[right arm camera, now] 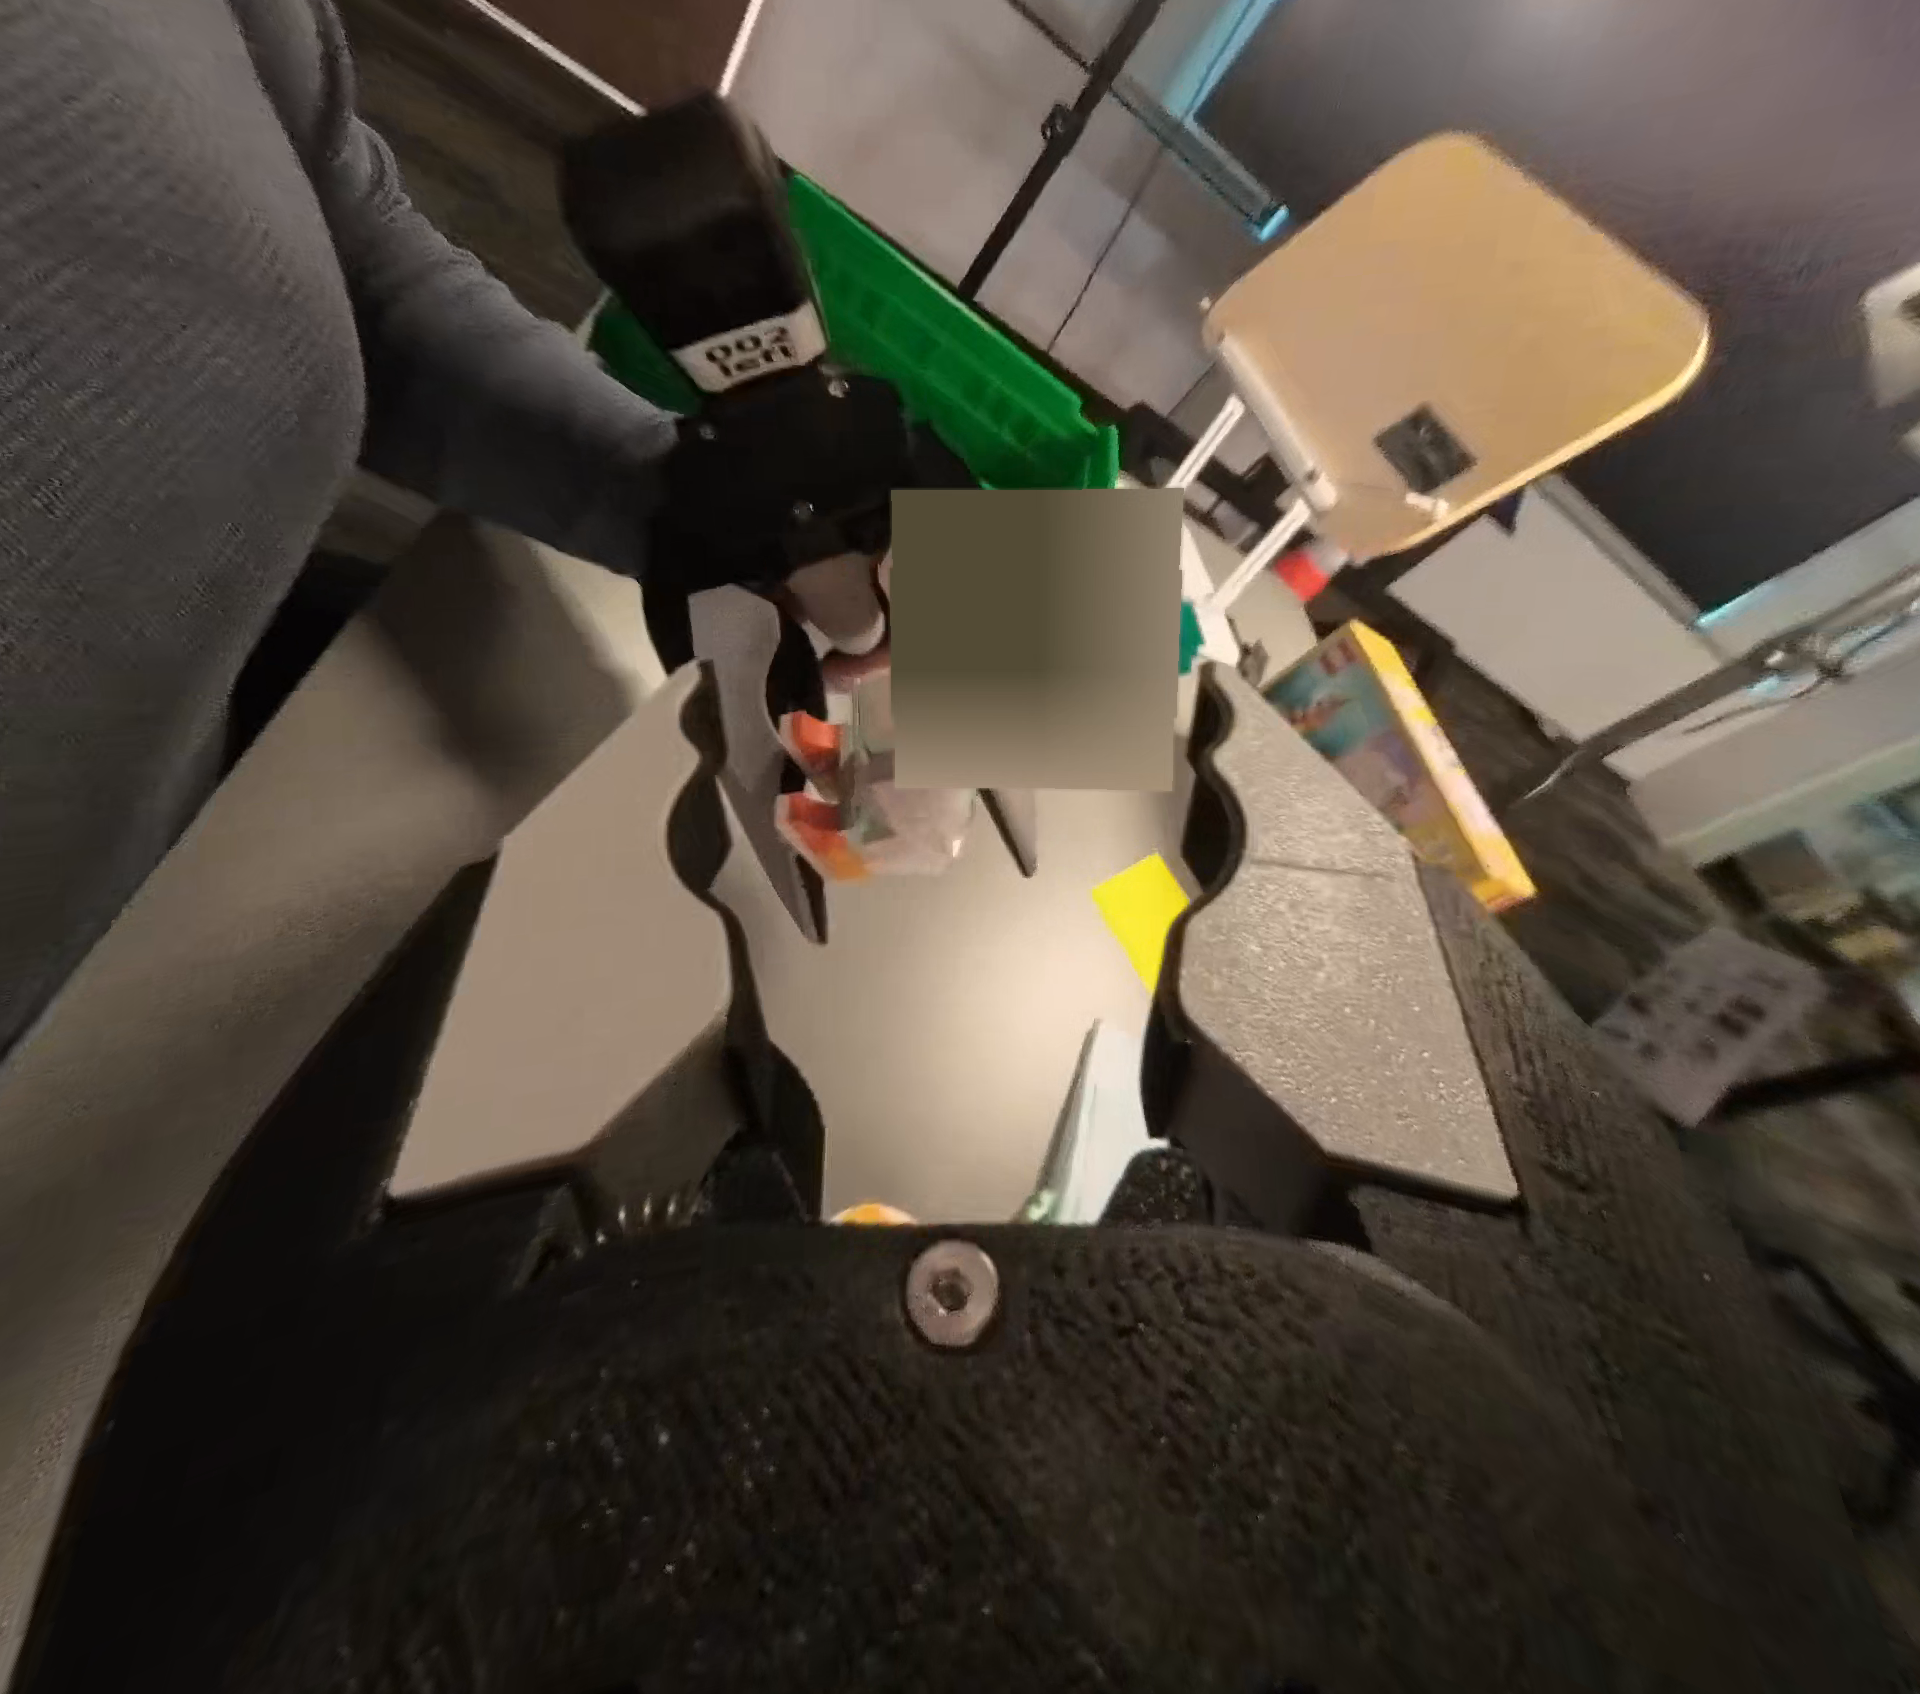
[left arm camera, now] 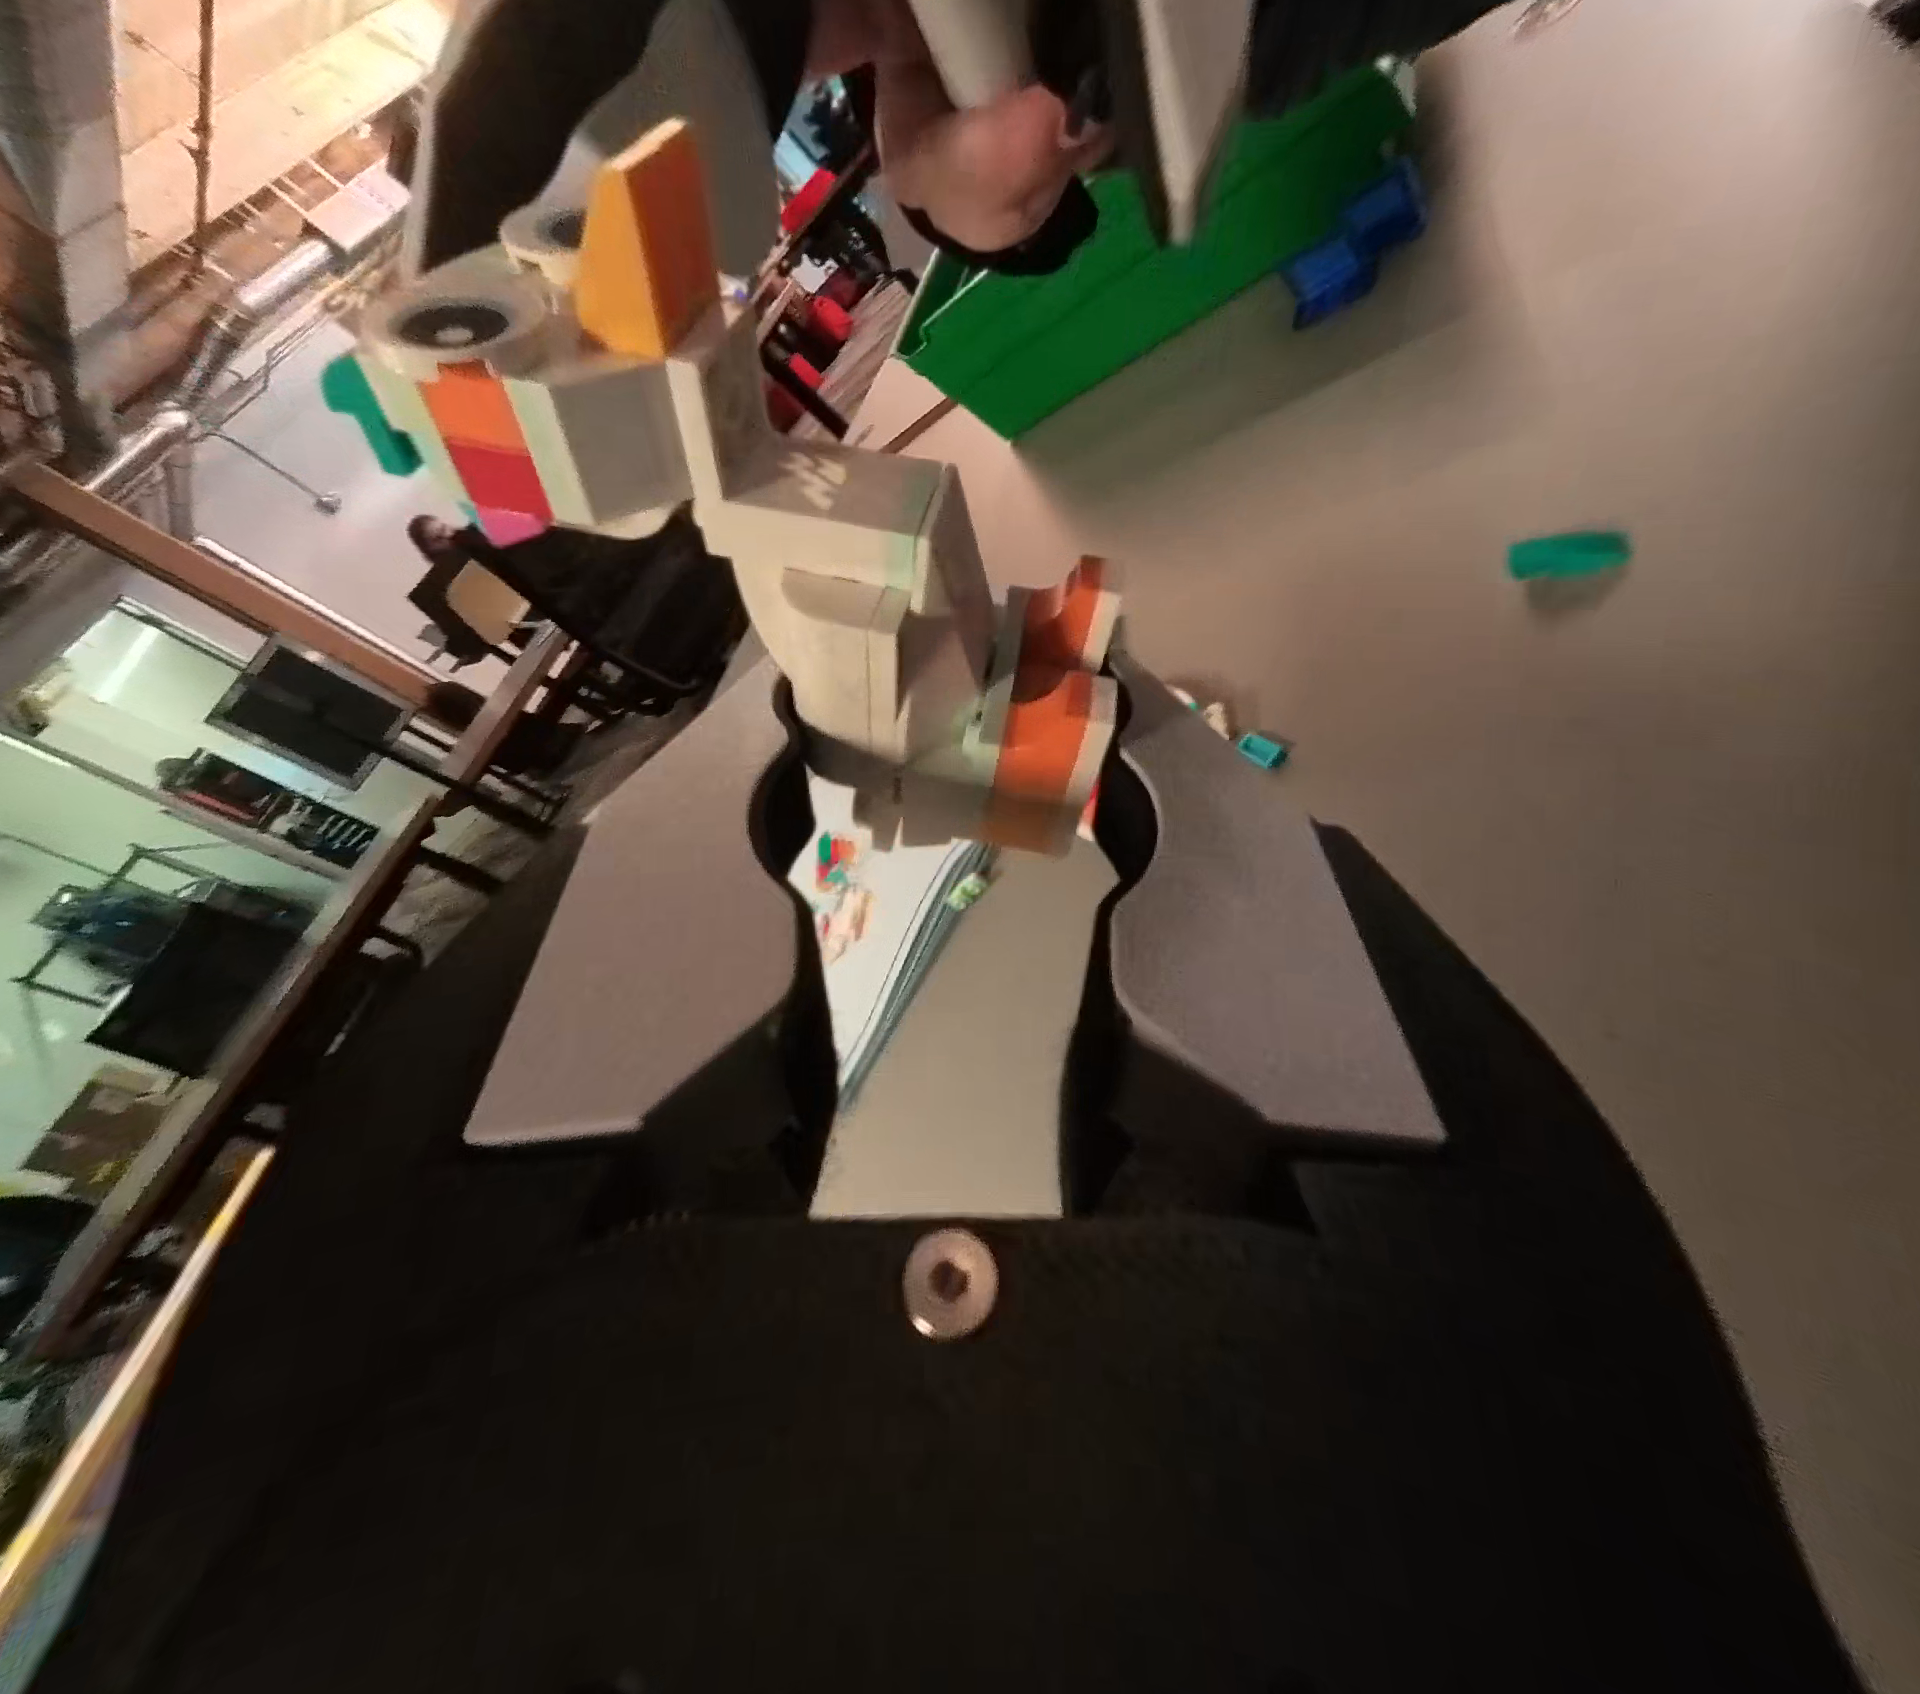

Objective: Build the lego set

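Left hand-held gripper (left arm camera: 951, 761) clamped the lego model (left arm camera: 831, 564) by its orange-and-white base, lifted clear of the bench (left arm camera: 1455, 418). Right hand-held gripper (right arm camera: 951, 803) stood wide, empty, facing the model from close by. Risk, judged: the grip sat low on a tall, top-heavy build; a hard press could pivot it or pop off the orange wedge (left arm camera: 639, 247). Loose teal piece (left arm camera: 1569, 555) lay well apart.

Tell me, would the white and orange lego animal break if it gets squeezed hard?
Probably stiff: the white and orange lego animal is hard plastic bricks. Its head juts out on a thin neck, so it might snap off. The left hand-held gripper pinches only its base, so it could wobble.
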`<state>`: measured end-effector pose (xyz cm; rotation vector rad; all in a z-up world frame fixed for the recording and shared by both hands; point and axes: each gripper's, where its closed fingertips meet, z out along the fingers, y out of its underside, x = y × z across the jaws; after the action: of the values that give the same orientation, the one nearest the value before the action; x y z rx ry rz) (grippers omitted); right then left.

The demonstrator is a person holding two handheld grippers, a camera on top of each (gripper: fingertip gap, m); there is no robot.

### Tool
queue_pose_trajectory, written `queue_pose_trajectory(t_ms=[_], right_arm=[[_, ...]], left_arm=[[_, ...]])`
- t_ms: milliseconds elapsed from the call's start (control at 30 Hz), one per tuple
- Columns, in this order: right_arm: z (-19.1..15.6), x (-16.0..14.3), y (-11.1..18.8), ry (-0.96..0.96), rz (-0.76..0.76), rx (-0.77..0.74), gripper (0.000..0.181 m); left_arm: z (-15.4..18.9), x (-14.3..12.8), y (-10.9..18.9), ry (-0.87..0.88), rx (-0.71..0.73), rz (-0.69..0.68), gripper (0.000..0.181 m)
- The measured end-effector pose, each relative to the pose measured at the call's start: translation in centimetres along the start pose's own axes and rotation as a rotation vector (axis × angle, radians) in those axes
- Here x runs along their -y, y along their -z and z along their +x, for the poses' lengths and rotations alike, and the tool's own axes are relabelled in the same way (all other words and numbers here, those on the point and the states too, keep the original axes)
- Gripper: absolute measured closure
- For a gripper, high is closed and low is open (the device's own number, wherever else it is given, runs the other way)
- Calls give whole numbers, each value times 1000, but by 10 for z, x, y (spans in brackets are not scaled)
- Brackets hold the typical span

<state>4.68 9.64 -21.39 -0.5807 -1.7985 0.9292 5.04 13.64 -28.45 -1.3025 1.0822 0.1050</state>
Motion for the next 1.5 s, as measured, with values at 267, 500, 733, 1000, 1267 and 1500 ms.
queue_pose_trajectory(t_ms=[267, 500, 733, 1000, 1267, 1500], right_arm=[[-8, 6, -7, -297, -24, 150, 135], [-13, 6, -10, -396, 37, 221, 150], [-23, 27, 7, -305, 208, 310, 163], [-36, 43, 15, -272, 256, 375, 165], [-25, 32, 24, -355, 237, 327, 140], [-2, -169, 45, -956, -455, 121, 127]], left_arm=[[7, 31, 4, 21, -68, 136, 129], [16, 38, 2, 23, -136, 123, 130], [8, 54, 4, -56, -64, 82, 126], [14, 85, 18, -293, -22, 148, 127], [14, 73, 26, -422, 19, 97, 129], [41, 33, 14, -456, 0, 60, 130]])
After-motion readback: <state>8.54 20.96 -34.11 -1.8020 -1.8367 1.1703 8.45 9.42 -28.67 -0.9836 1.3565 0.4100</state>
